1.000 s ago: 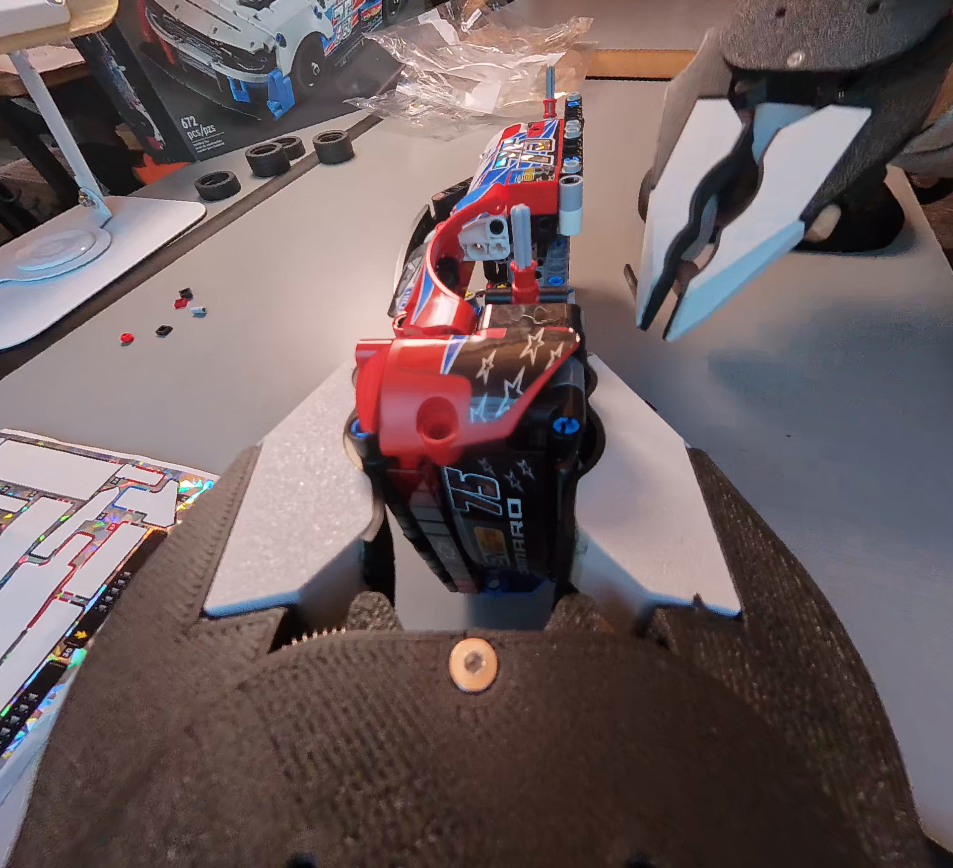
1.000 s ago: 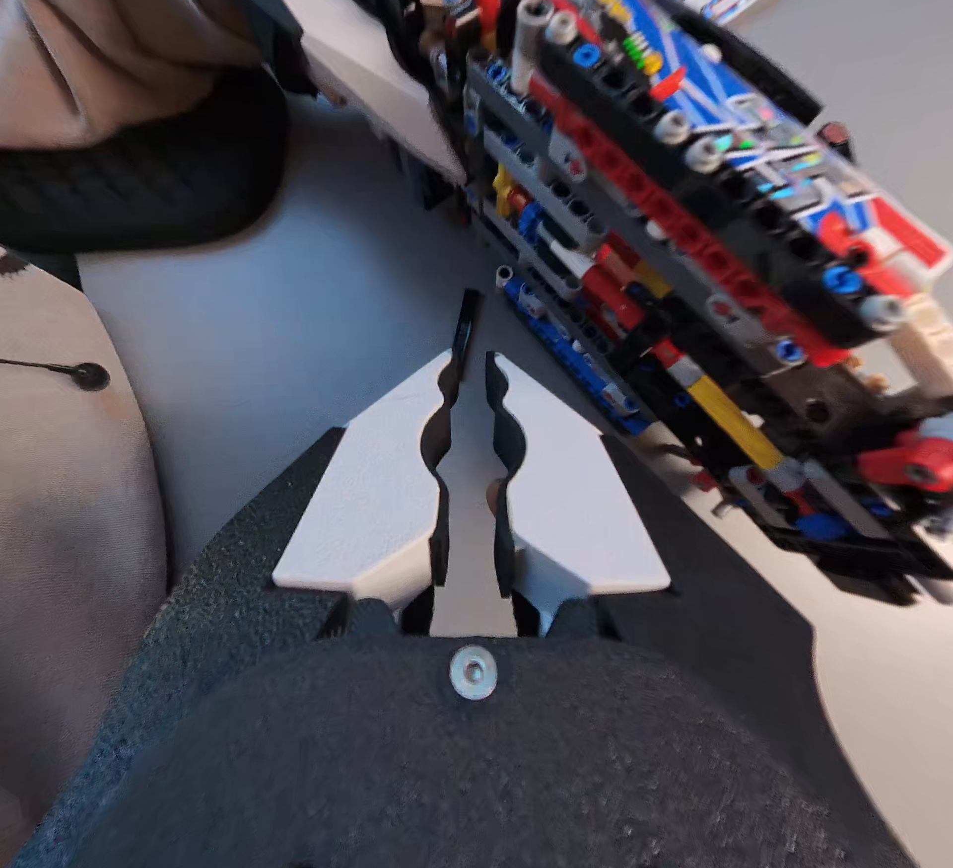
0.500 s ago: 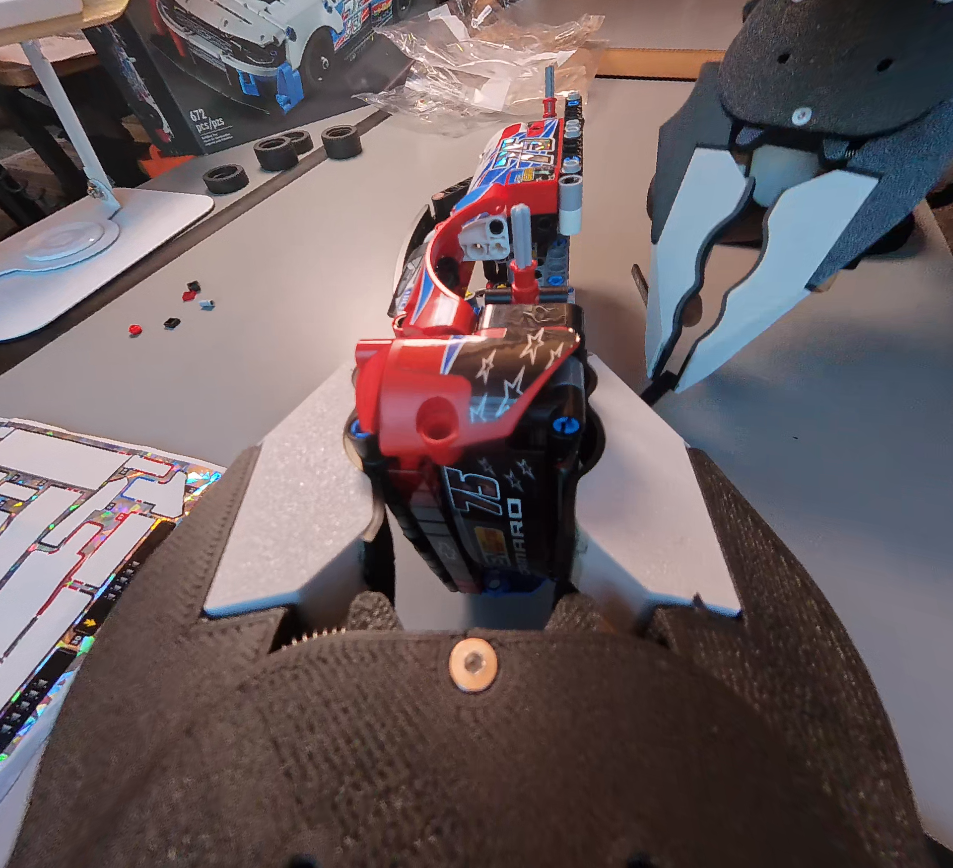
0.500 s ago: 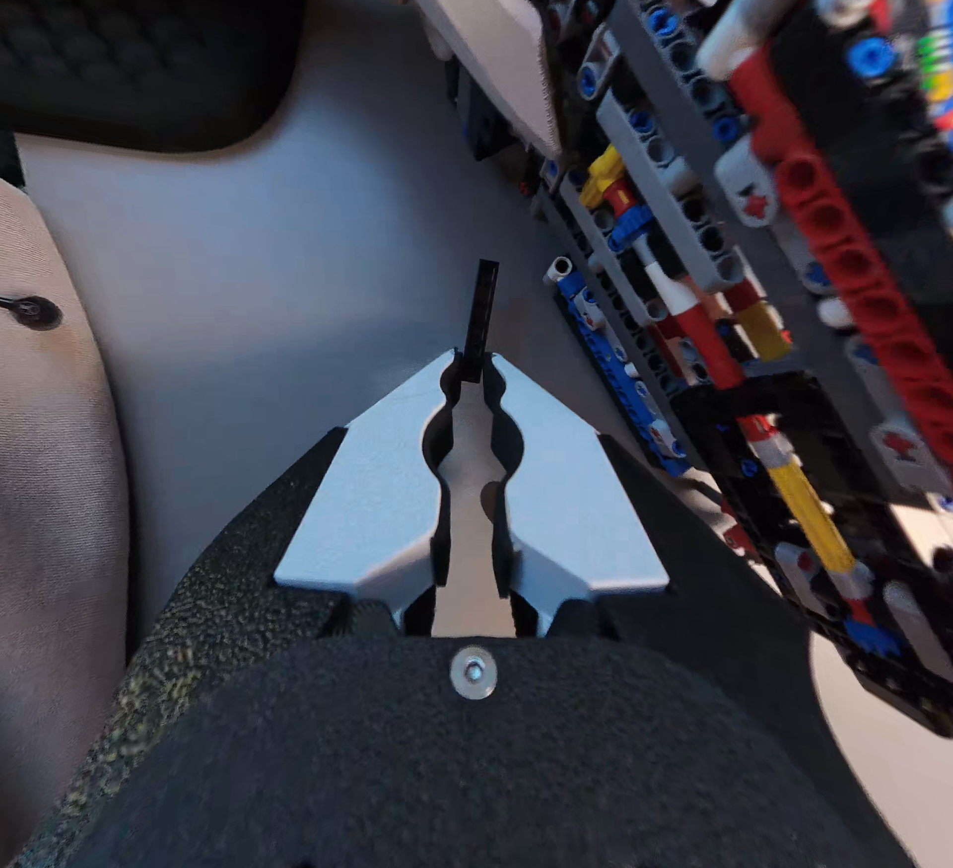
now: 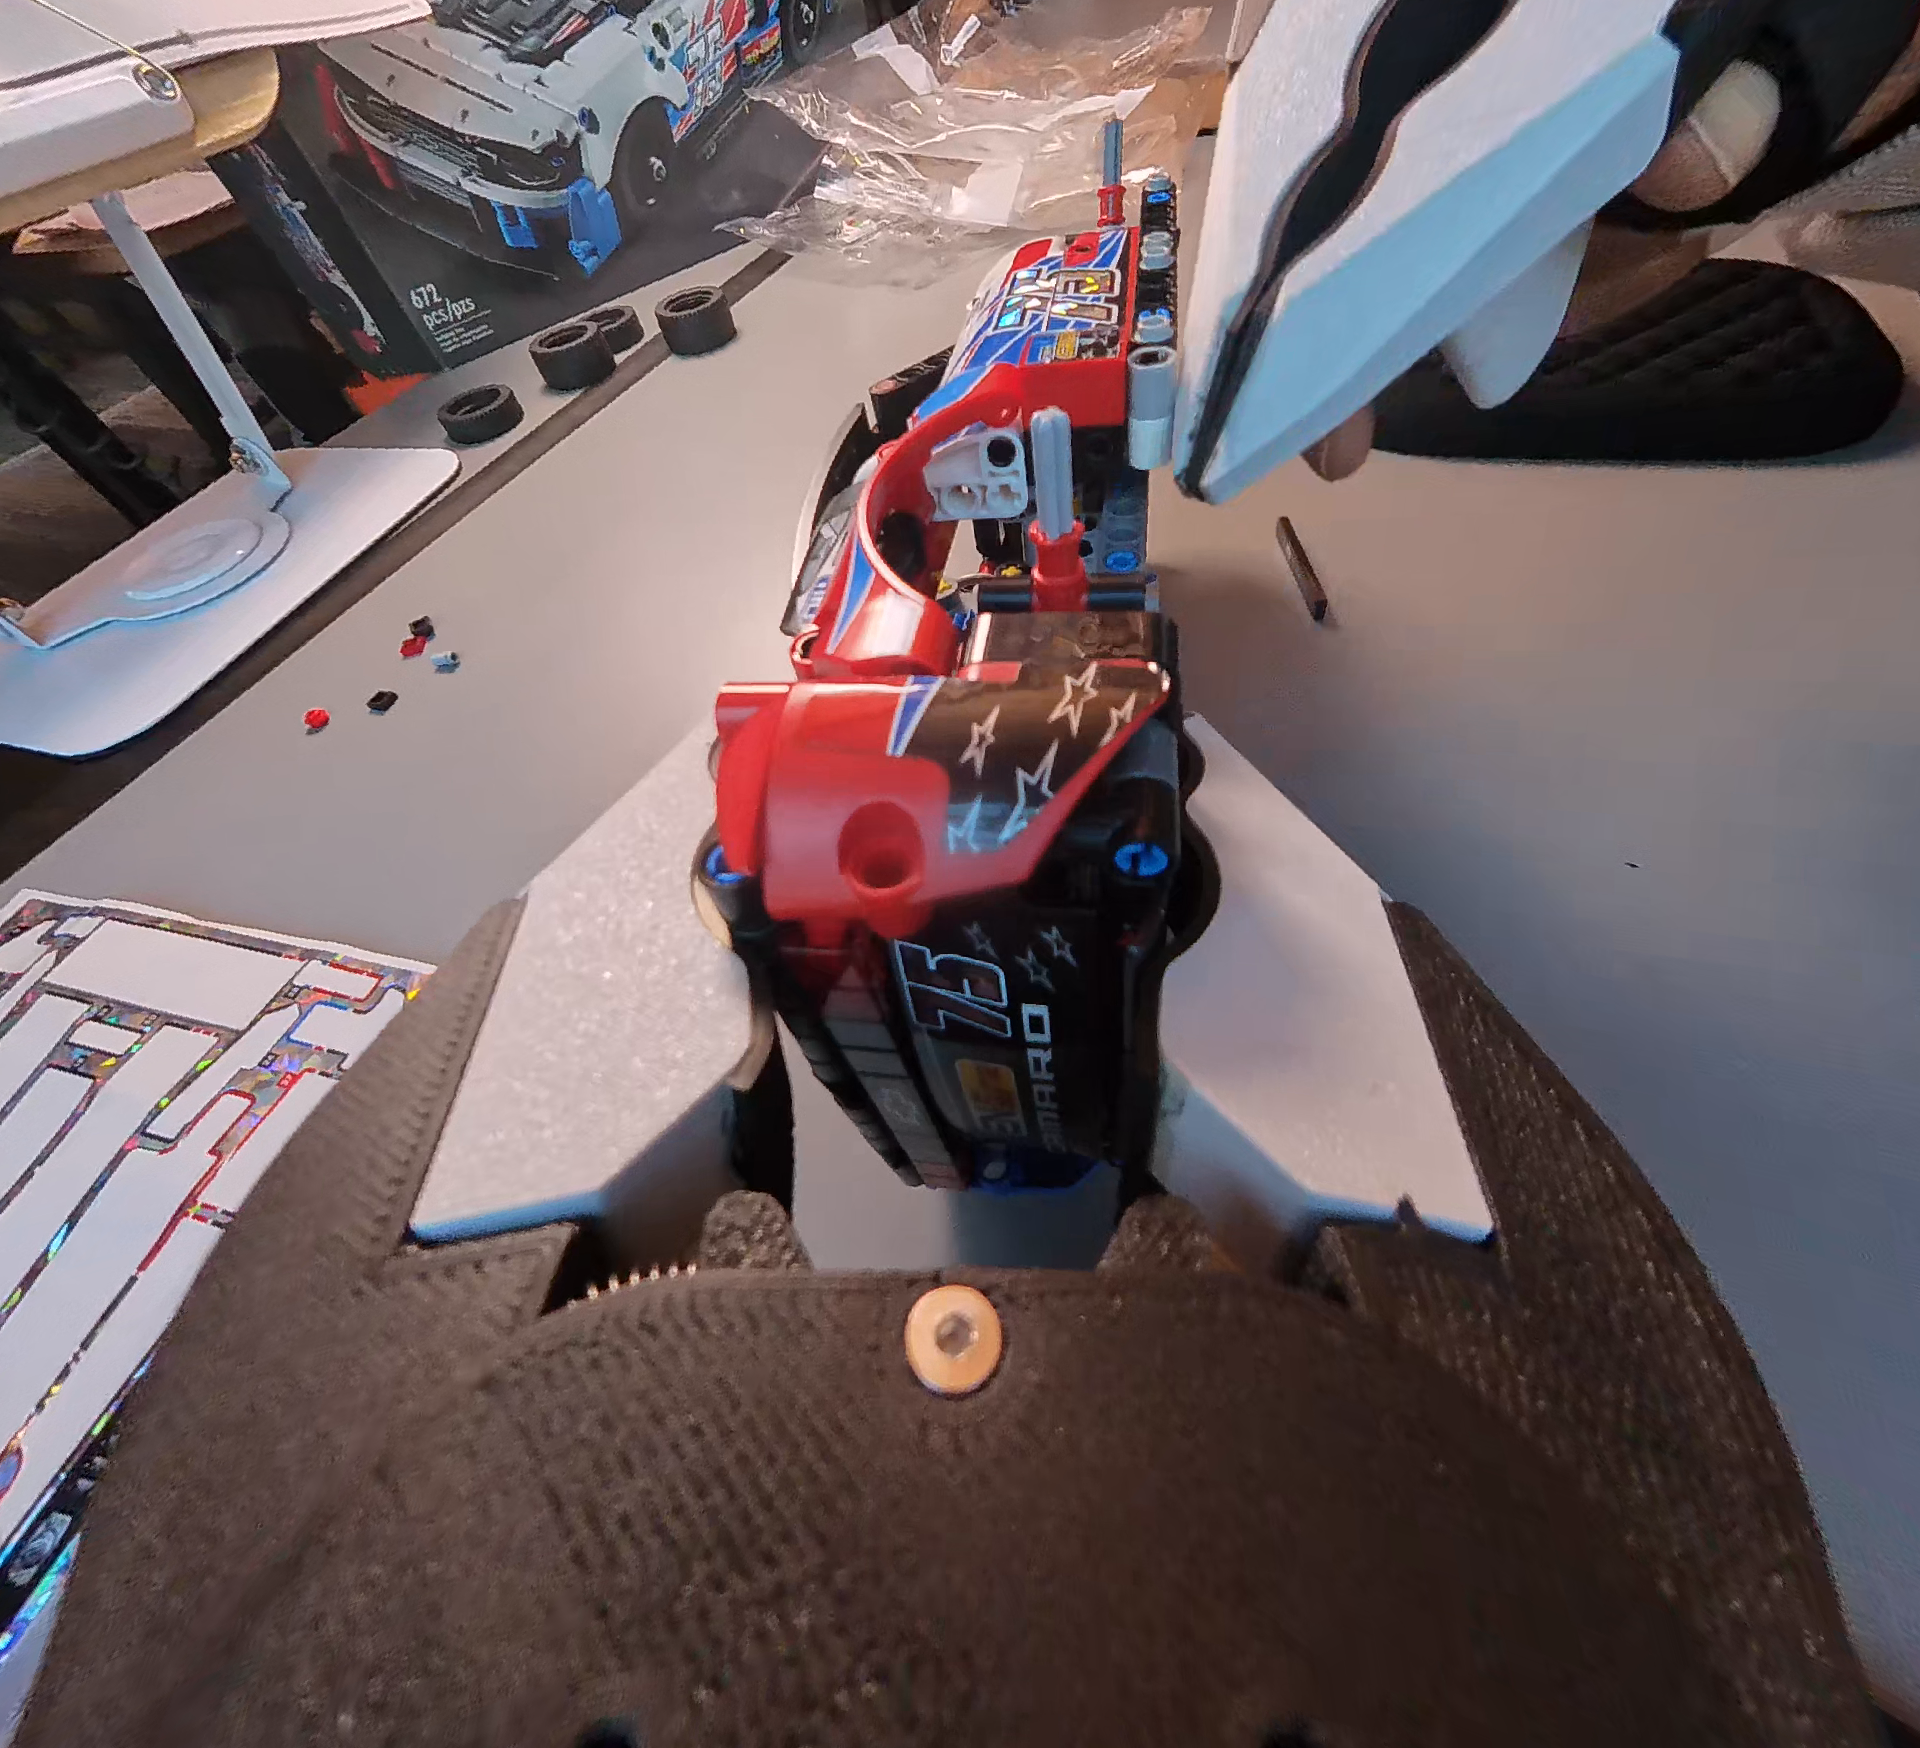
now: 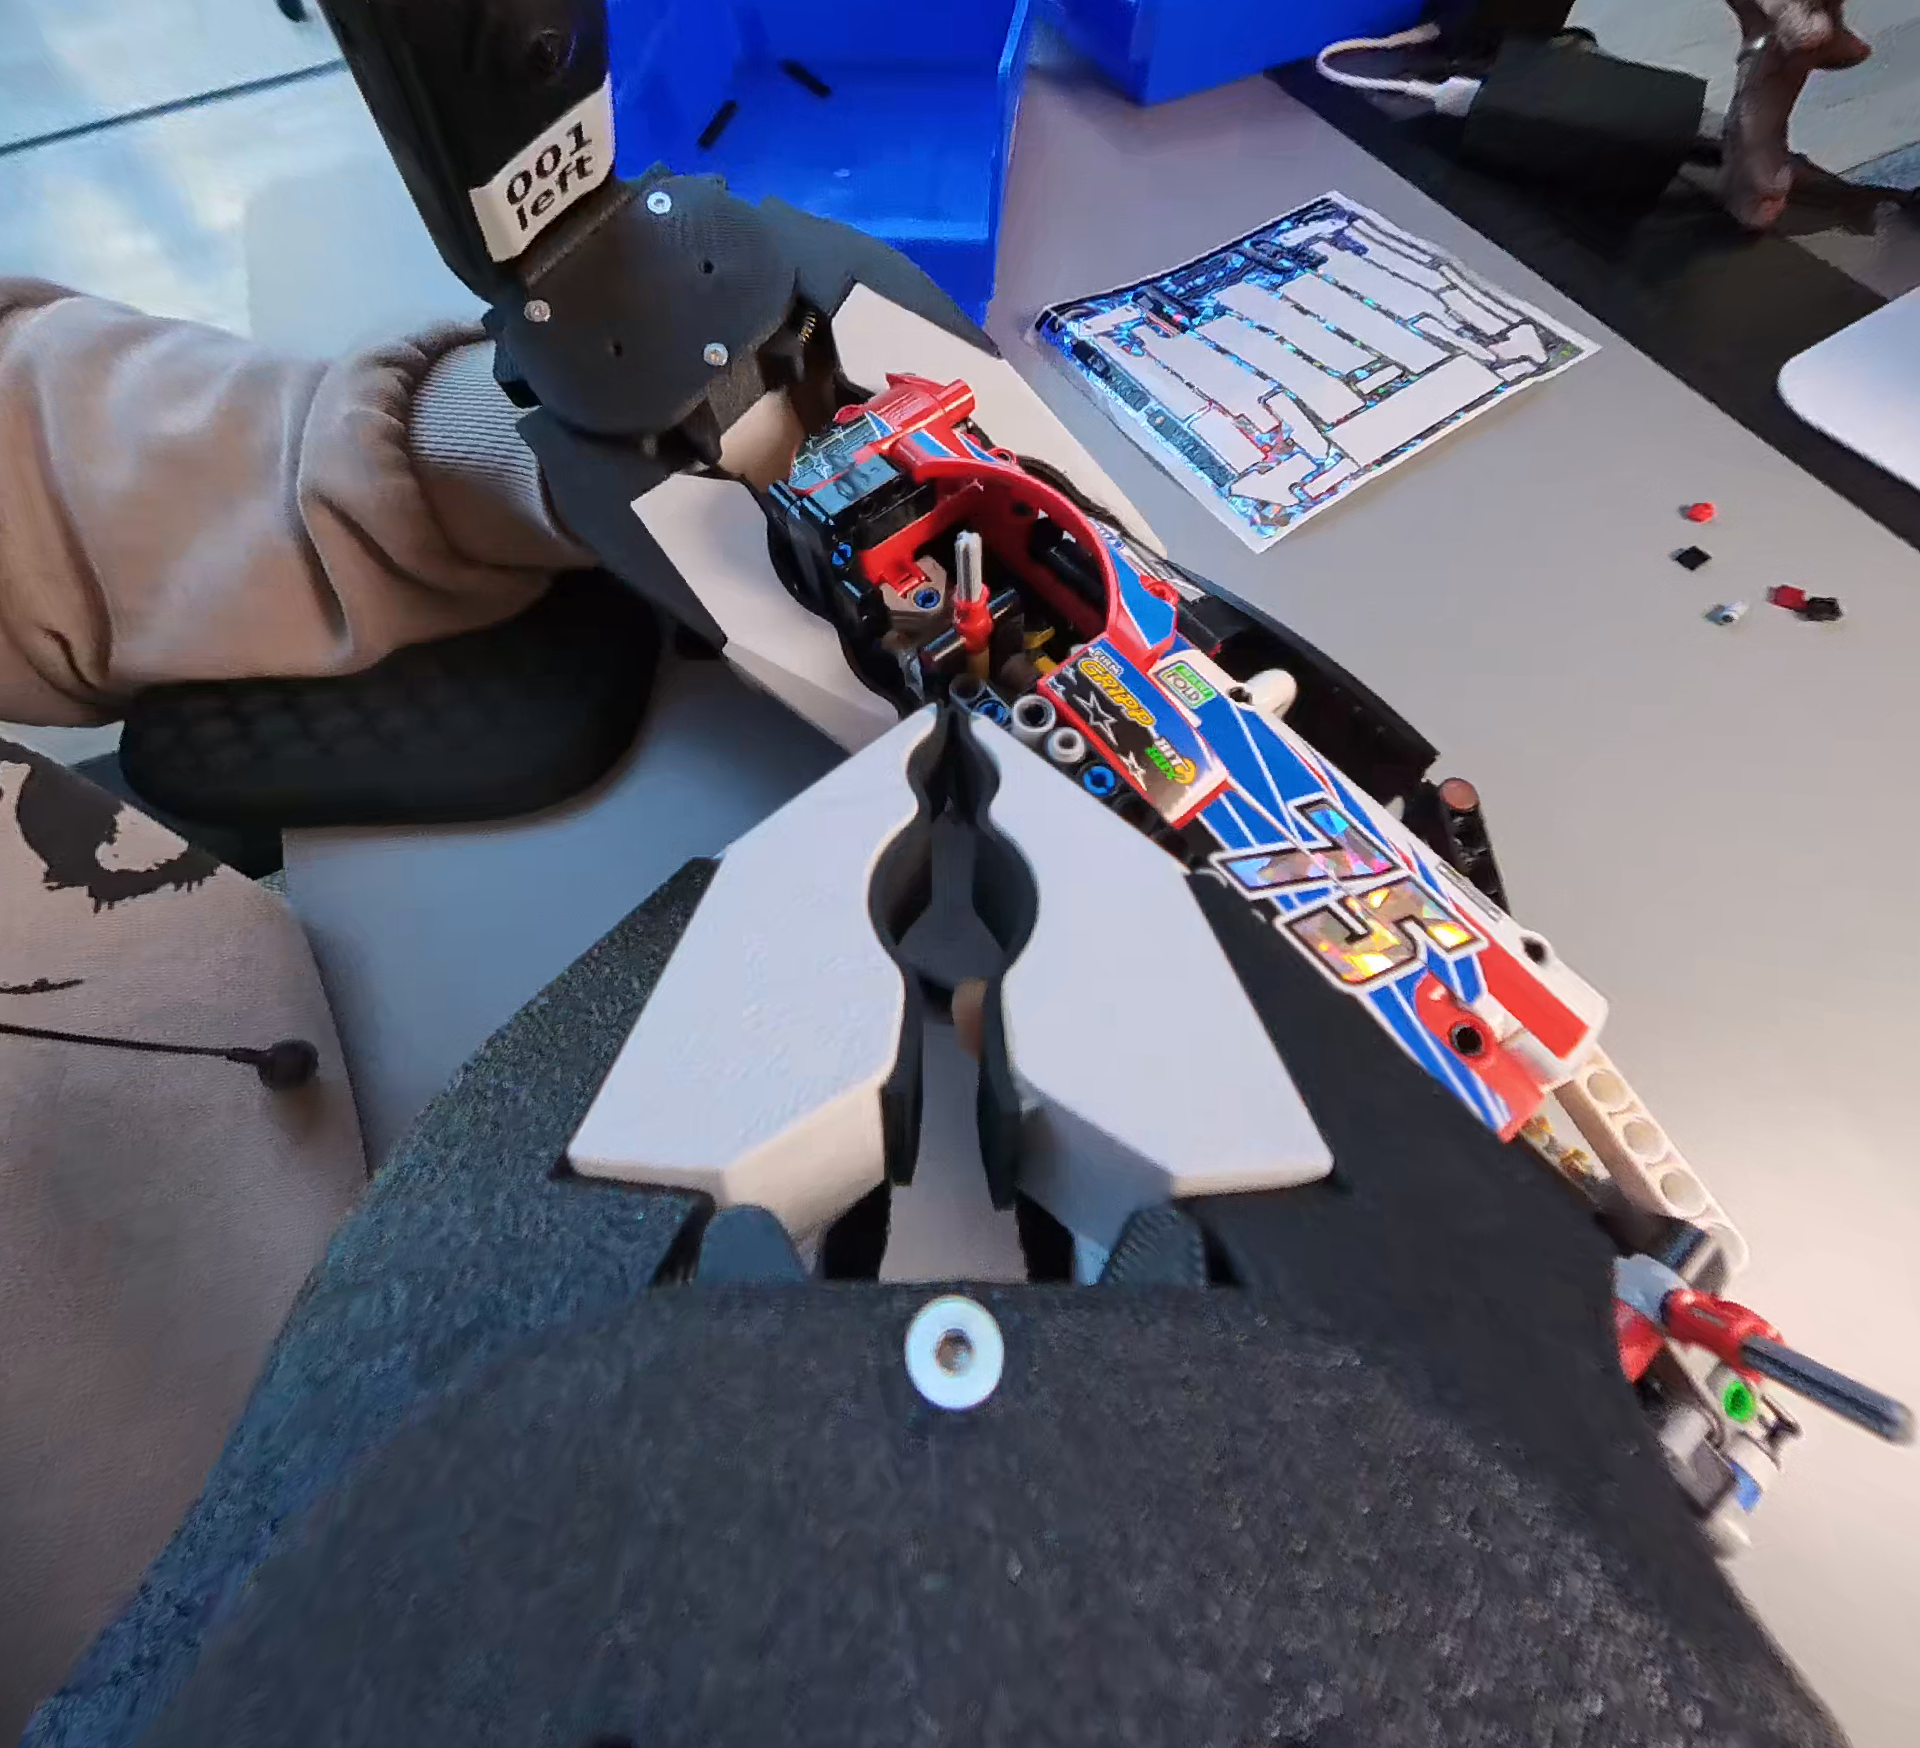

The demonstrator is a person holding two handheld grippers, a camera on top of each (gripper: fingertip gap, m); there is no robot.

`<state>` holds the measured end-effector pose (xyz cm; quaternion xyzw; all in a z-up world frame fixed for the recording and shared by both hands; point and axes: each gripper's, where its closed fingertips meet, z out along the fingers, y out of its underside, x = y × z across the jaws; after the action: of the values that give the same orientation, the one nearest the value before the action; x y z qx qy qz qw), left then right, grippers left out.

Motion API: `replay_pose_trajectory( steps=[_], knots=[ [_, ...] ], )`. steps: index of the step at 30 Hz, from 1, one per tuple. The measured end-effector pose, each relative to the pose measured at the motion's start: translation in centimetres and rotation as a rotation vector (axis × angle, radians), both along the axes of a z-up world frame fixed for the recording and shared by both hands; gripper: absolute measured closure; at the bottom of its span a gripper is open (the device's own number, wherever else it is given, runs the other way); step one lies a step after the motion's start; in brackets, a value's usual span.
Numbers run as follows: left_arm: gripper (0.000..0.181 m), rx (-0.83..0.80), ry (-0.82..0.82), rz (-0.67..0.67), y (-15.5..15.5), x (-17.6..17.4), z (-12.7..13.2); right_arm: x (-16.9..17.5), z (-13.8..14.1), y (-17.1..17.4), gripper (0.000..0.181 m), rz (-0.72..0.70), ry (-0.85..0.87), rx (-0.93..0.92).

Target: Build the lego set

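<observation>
The right gripper [image 5: 1195,477] has risen, jaws closed and empty, above the black pin [image 5: 1301,568] lying on the bench [image 5: 1558,763] at its 5 o'clock. The left gripper [image 5: 951,877] clamps the car [image 5: 966,825], whose long axis runs toward 12.

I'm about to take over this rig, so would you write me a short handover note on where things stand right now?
Left hand-held gripper: shut on one end of the car model, which is turned on its side.
Right hand-held gripper: shut, apparently empty, tips beside the model's row of pin holes.
A small black pin lies loose on the table, just right of the model.
Done: body largely built, with stickers on it.
Left: four tyres sit unmounted by the box; the black pin and some small loose pieces are not yet fitted.
</observation>
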<state>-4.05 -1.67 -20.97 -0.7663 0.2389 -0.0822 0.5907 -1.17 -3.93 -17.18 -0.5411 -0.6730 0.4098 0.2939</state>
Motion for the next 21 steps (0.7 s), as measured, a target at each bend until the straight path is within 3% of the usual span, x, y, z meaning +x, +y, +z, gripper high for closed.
replay_pose_trajectory(
  steps=[7,14,21],
  knots=[
    [0.104,-0.009,-0.013,0.004,0.0,-0.2,0.0,1.8,-2.7,-0.9,0.181,0.08,-0.061,0.073],
    [0.104,-0.013,-0.025,0.004,0.1,-0.2,0.0,7.0,-9.0,-2.1,0.171,0.446,-0.257,0.274],
    [0.104,-0.012,-0.024,0.004,0.0,-0.3,0.0,6.9,-11.4,-1.5,0.168,0.594,-0.388,0.31]
  ],
)
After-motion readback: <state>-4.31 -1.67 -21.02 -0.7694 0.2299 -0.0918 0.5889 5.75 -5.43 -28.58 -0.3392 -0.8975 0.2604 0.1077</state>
